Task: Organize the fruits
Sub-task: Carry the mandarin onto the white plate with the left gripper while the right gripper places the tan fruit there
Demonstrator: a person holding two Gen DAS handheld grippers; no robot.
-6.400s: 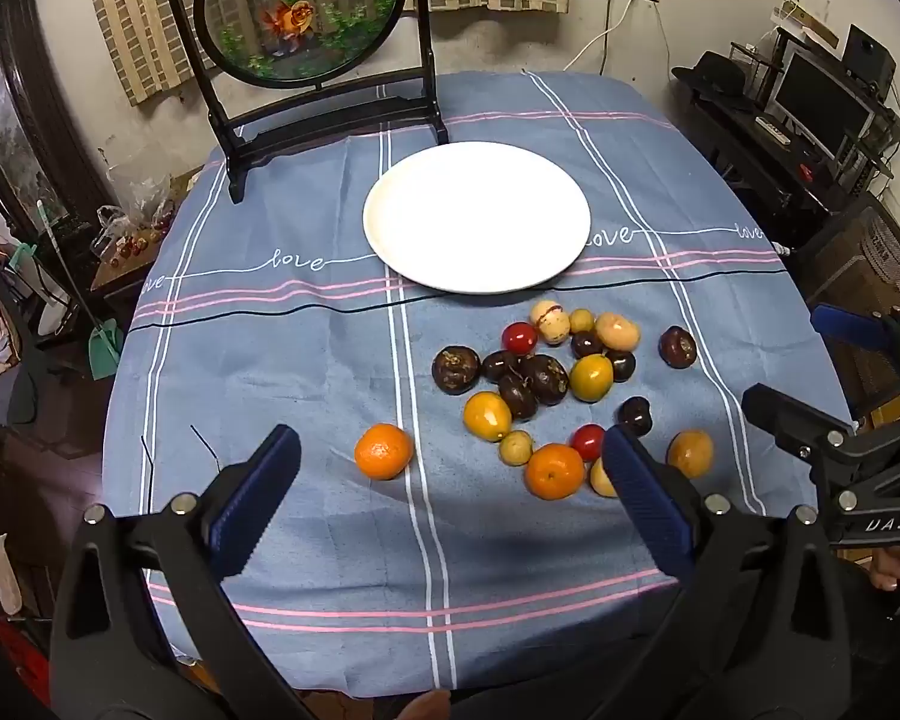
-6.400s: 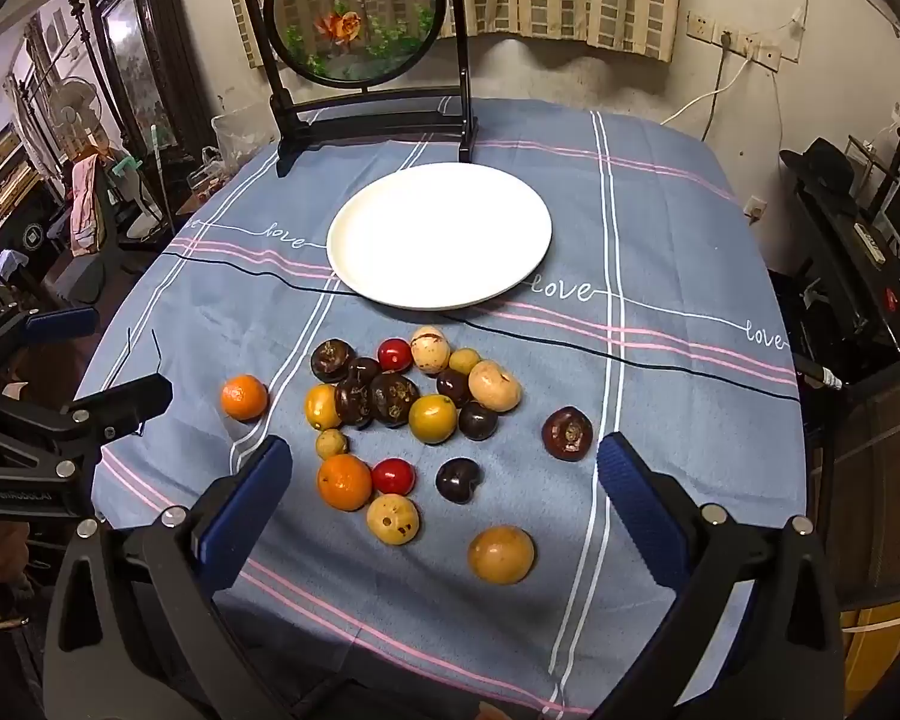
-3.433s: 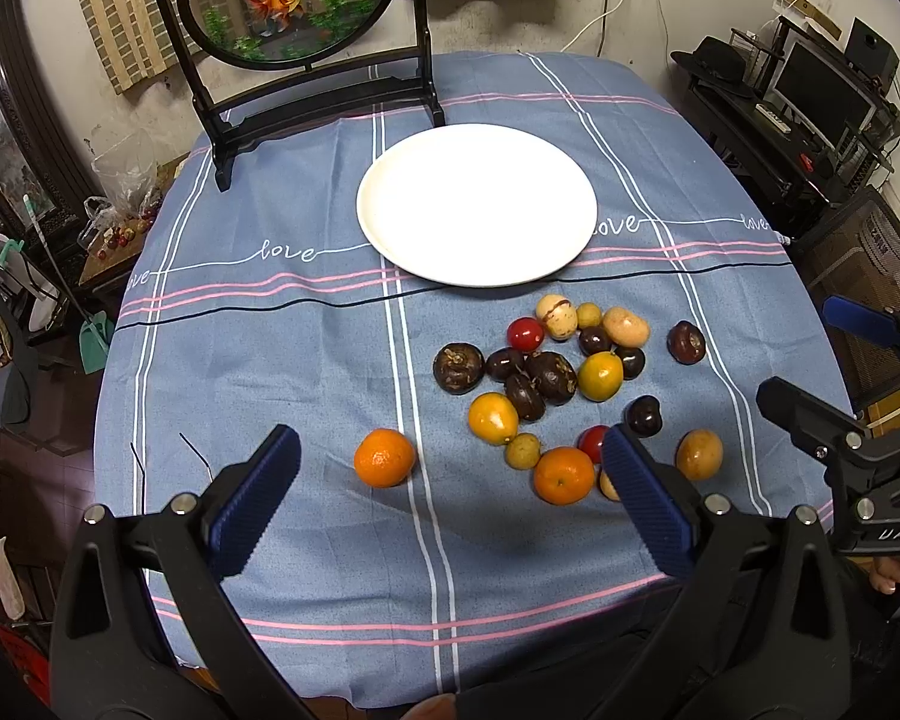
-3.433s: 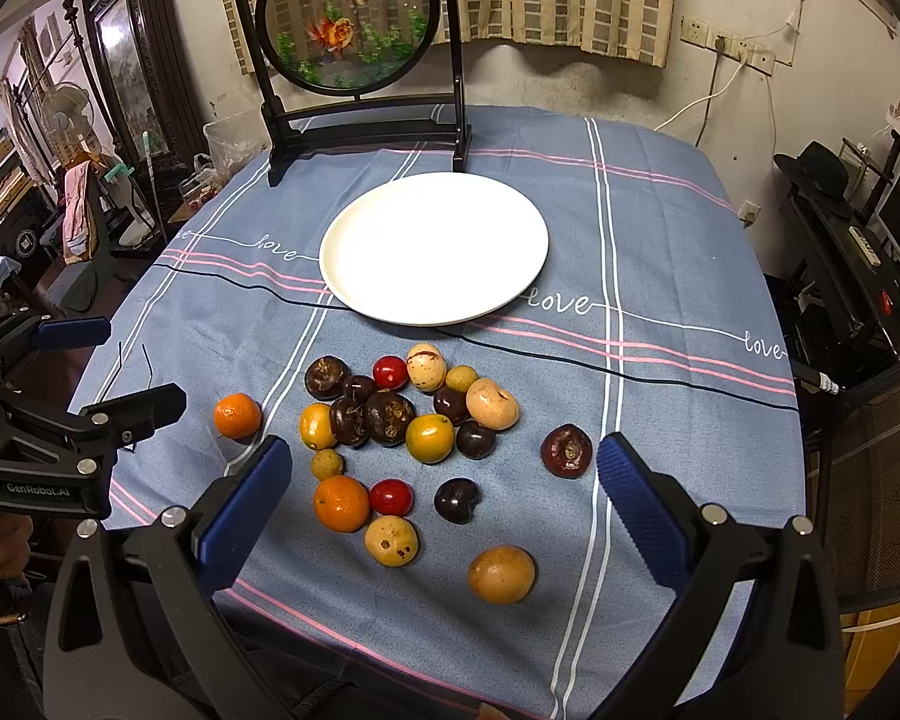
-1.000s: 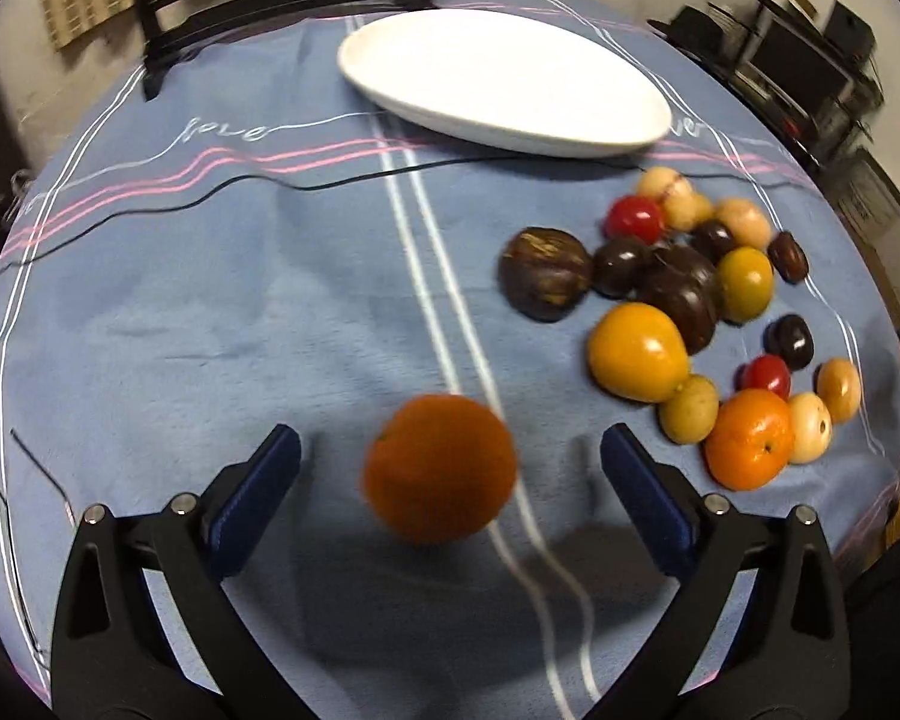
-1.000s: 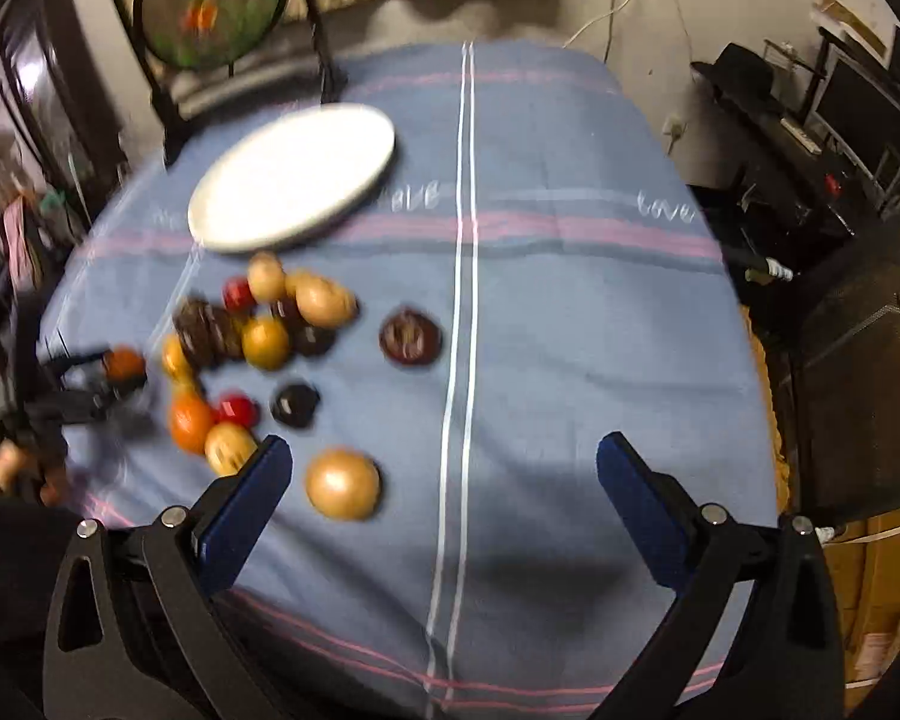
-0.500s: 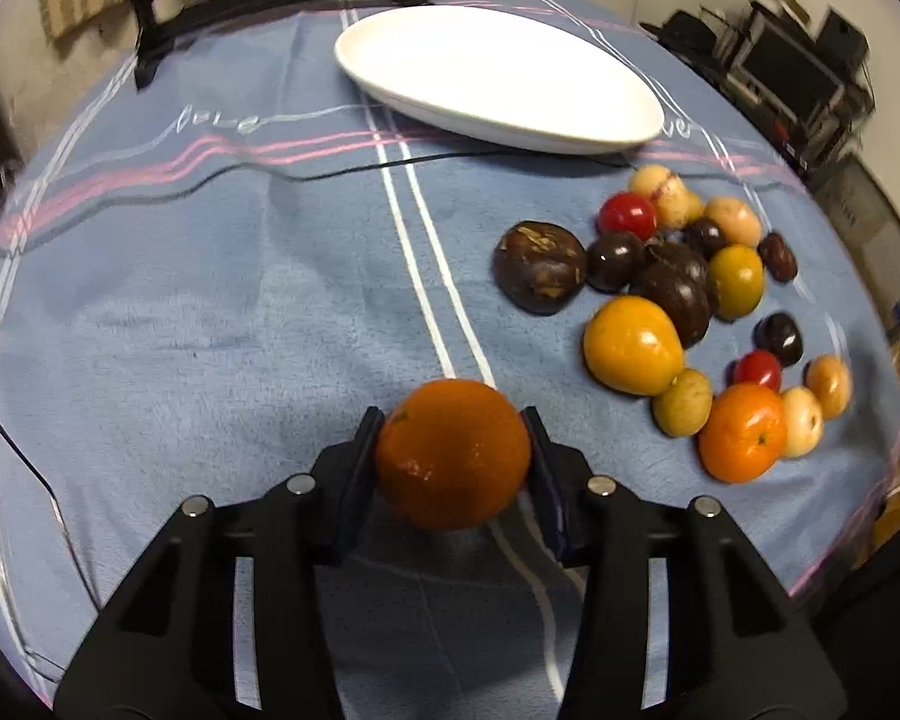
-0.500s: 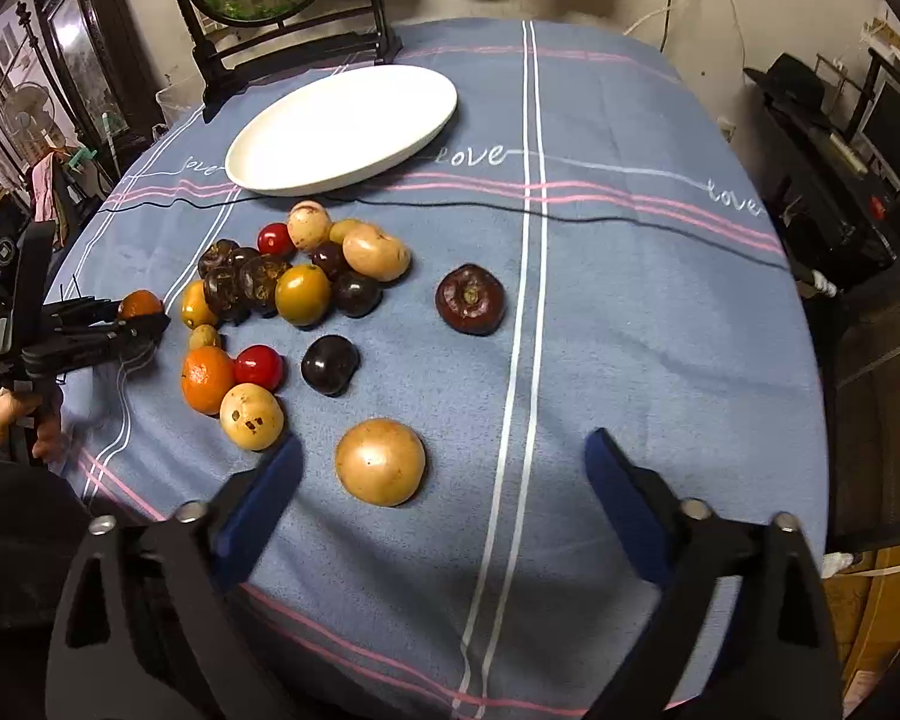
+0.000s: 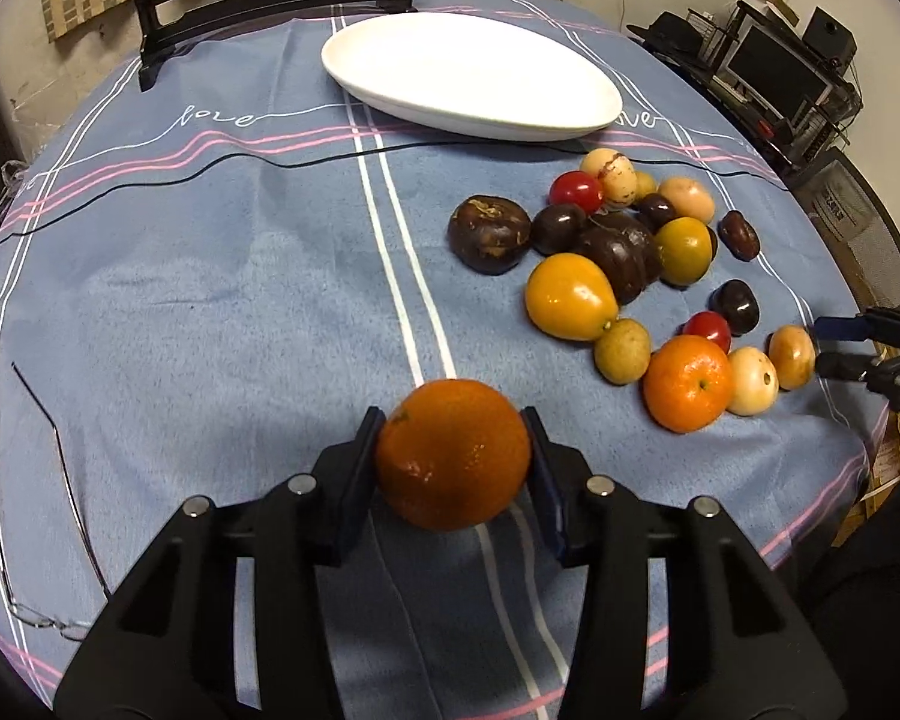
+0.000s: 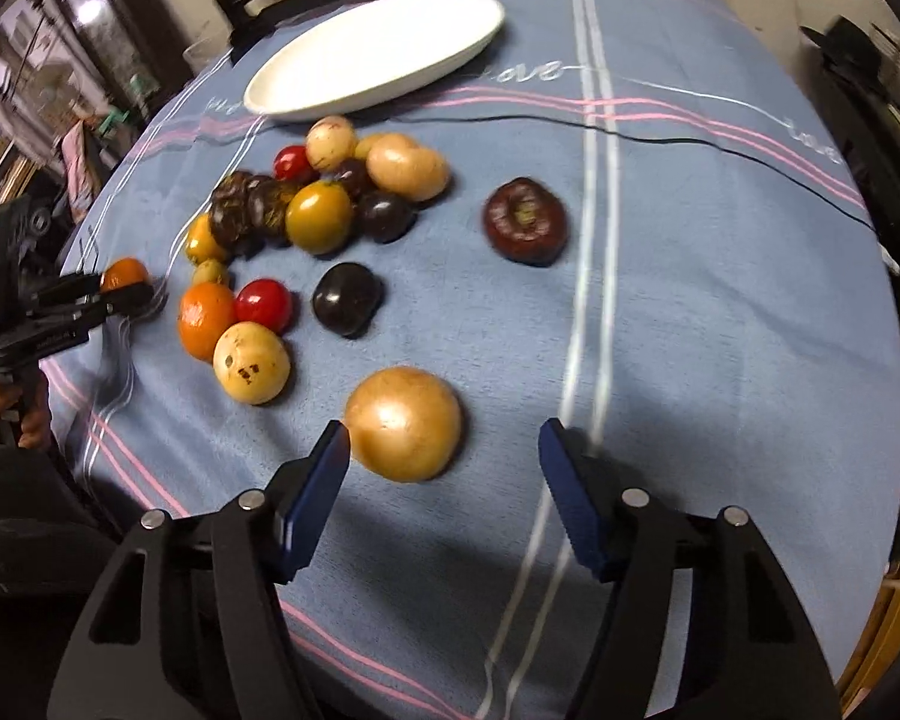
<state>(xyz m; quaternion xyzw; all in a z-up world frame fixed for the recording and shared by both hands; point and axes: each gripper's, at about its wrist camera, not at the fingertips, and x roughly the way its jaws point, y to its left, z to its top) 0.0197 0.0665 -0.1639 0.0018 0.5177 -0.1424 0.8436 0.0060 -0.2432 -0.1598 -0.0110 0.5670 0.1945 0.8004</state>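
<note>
Left claw [image 9: 453, 456] at lower centre of the left wrist view, pitched steeply down over the blue-clothed worktop [image 9: 210, 276], narrowed and clamped on a mandarin [image 9: 453, 455], both pads pressed against its sides. Seen small at the left edge of the right wrist view, gripped by a hand [image 10: 6, 408] below it. Above, toward the top of the frame, an empty white plate [image 9: 468, 81]. Right of centre, the heap of loose fruit [image 9: 624, 264]: dark, red, yellow and orange pieces lying close together on the cloth.

Right claw [image 10: 444, 450] at lower centre of its own view, also angled steeply downward, jaws just been closing yet half wide. Tan round fruit [image 10: 403, 423] between the pads, just beside the left one, well clear of the right; resting on the cloth, not gripped. Farther up, one dark fruit [image 10: 525, 221] apart from the heap.
</note>
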